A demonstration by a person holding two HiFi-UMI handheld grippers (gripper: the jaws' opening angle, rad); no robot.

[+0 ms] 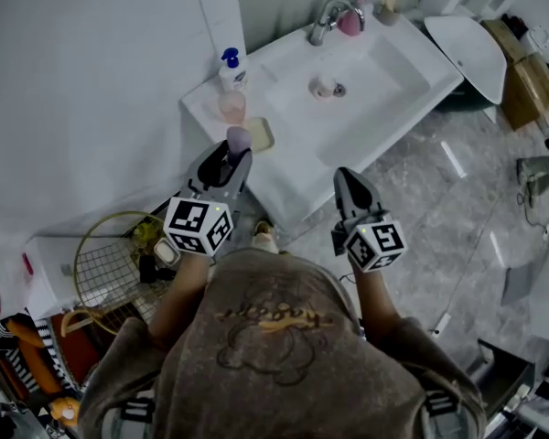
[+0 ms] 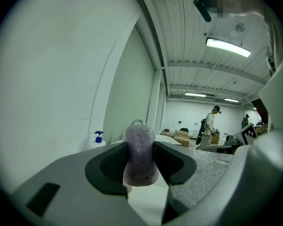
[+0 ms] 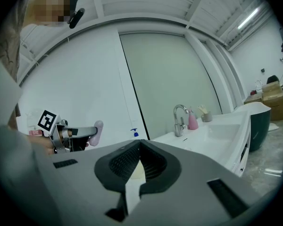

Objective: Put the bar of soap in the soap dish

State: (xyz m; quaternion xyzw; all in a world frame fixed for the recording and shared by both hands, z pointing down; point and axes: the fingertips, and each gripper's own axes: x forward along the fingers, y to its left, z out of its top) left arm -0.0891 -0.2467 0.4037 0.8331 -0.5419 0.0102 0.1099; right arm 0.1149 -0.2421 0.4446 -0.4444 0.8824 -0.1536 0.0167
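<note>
Soap bar [image 2: 140, 140], purple and rounded, is stuck upright between the two jaws of the left claw [image 2: 140, 163], which squeeze it from both sides. It is up in the air over the front corner of the white bench [image 1: 288, 174], just beside the pale yellow soap dish [image 1: 260, 134]. A pink cup [image 1: 231, 107] and a blue pump bottle [image 1: 231, 69] stand behind the dish. The right claw [image 3: 140, 145] has its jaws pressed together with nothing in them, near the bench's front edge.
</note>
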